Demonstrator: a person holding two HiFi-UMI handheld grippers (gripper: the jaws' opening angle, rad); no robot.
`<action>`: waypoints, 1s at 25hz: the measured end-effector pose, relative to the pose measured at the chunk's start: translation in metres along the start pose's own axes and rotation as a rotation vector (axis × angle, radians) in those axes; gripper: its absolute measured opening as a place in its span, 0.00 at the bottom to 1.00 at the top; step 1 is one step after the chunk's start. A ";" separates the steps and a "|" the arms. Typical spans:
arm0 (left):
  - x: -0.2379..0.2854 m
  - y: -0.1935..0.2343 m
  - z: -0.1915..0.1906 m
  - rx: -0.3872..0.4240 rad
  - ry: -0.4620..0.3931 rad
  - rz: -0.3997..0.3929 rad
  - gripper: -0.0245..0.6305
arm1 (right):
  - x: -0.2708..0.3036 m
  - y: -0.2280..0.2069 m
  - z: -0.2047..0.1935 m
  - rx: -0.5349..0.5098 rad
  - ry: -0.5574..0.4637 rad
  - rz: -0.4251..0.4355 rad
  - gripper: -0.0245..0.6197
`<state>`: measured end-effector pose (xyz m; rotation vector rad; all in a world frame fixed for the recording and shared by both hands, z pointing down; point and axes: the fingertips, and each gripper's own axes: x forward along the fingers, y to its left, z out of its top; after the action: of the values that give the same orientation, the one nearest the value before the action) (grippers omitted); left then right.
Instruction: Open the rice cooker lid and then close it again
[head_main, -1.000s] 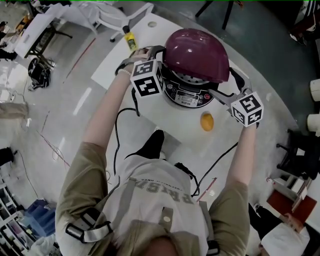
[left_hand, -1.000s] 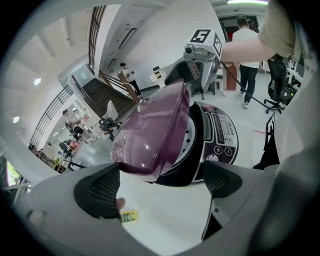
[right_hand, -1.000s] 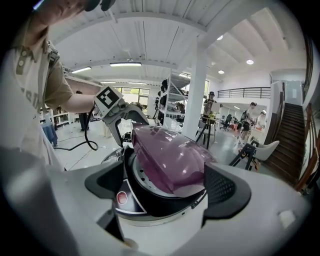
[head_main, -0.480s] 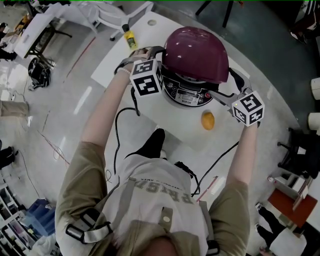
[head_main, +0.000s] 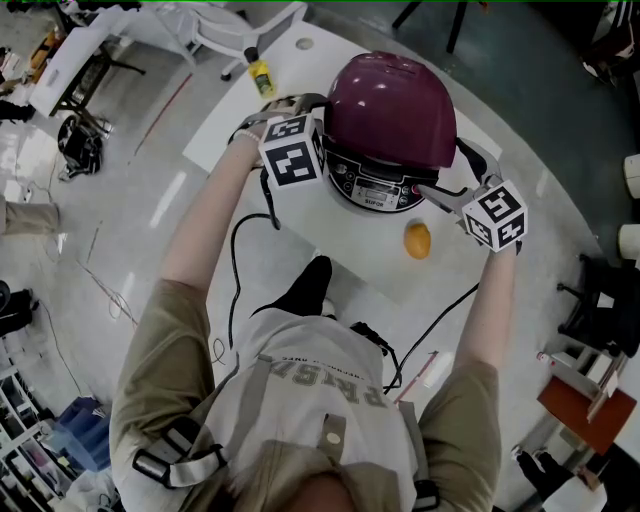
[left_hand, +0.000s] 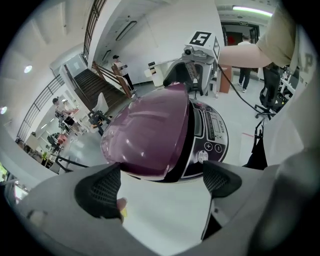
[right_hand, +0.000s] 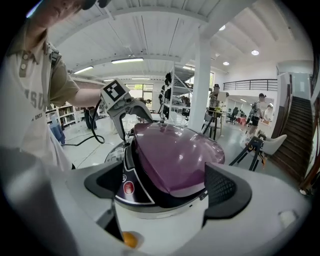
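Cooker stood just ahead of left fingers and right fingers, both pairs spread wide, gripping nothing.

A large open-plan laboratory or workshop hall is indicated. A polished pale floor is recorded at nine o'clock in the head view. In the right gripper view, a white column is noted at twelve o'clock, strip lights at eleven, storage racks beside the column, and a staircase at three.
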<state>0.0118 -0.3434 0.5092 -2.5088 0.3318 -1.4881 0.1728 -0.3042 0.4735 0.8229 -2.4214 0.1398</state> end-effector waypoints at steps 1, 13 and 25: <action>0.000 -0.001 0.000 -0.002 -0.001 -0.009 0.84 | 0.000 0.001 -0.001 -0.002 0.005 0.002 0.79; 0.004 -0.009 -0.003 -0.025 0.012 -0.102 0.85 | 0.004 0.006 -0.013 0.021 0.052 0.066 0.79; 0.015 -0.022 -0.021 0.057 0.117 -0.201 0.87 | 0.012 0.011 -0.026 0.049 0.095 0.132 0.79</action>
<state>0.0024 -0.3286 0.5380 -2.4771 0.0552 -1.6975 0.1708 -0.2946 0.5028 0.6625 -2.3898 0.2839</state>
